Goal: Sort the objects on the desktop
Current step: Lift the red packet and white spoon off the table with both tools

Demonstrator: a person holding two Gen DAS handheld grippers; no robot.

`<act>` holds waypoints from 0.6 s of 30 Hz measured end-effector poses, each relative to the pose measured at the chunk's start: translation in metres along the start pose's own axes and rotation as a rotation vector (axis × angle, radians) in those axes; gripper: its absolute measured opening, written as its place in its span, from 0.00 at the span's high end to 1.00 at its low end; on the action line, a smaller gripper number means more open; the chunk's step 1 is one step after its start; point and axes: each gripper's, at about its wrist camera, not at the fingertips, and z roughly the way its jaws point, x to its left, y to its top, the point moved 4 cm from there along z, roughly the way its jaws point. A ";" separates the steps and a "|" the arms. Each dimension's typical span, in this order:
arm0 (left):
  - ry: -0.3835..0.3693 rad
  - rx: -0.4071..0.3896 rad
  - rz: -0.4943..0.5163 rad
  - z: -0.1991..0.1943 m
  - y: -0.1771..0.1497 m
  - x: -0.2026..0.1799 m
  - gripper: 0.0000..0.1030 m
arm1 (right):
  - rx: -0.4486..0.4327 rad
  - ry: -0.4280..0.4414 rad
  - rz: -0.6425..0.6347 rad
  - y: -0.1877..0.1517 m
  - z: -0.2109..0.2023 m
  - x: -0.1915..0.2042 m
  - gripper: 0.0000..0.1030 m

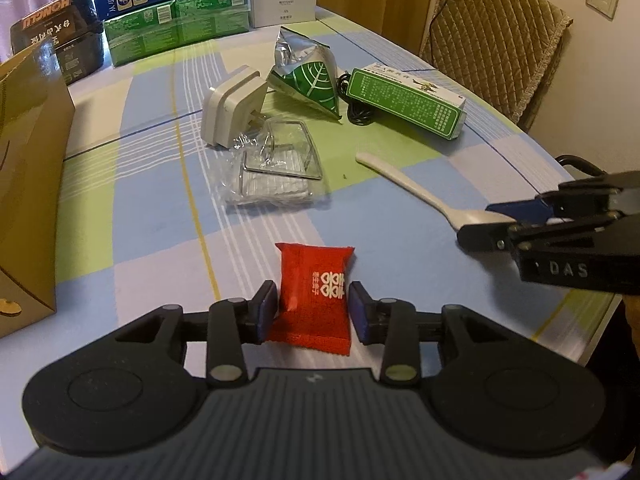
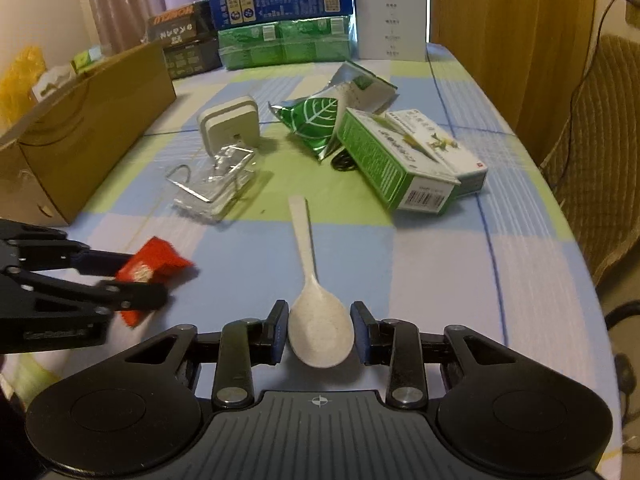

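Spoon (image 2: 320, 332) handle points away; right gripper (image 2: 319, 334) fingers straddle bowl, parted.

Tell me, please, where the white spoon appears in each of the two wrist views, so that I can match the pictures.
Left wrist view: the white spoon lies at the right, its bowl end hidden behind the right gripper.
Right wrist view: the spoon is at bottom centre, its bowl between the gripper's fingers, handle pointing away.
Shared landmark: the green medicine box lies beyond the handle tip in both.
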 end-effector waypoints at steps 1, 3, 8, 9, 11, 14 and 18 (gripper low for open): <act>0.003 -0.002 0.000 0.000 -0.001 -0.001 0.65 | -0.003 -0.008 -0.022 -0.001 -0.001 0.003 0.70; 0.004 -0.008 -0.003 0.000 -0.001 -0.001 0.62 | -0.009 -0.015 -0.048 -0.003 -0.001 0.006 0.70; 0.021 -0.022 -0.013 0.000 -0.002 0.000 0.62 | -0.018 -0.031 -0.086 -0.006 0.000 0.011 0.69; 0.023 -0.024 -0.014 0.001 -0.002 0.000 0.62 | -0.020 -0.035 -0.094 -0.006 0.001 0.012 0.69; 0.025 -0.025 -0.012 0.001 -0.001 0.000 0.62 | -0.023 -0.037 -0.102 -0.007 0.001 0.012 0.69; 0.030 -0.025 -0.013 0.001 -0.001 0.000 0.64 | -0.028 -0.038 -0.104 -0.007 0.001 0.012 0.69; 0.033 -0.018 -0.012 0.001 0.001 0.001 0.75 | -0.034 -0.041 -0.108 -0.007 0.002 0.012 0.69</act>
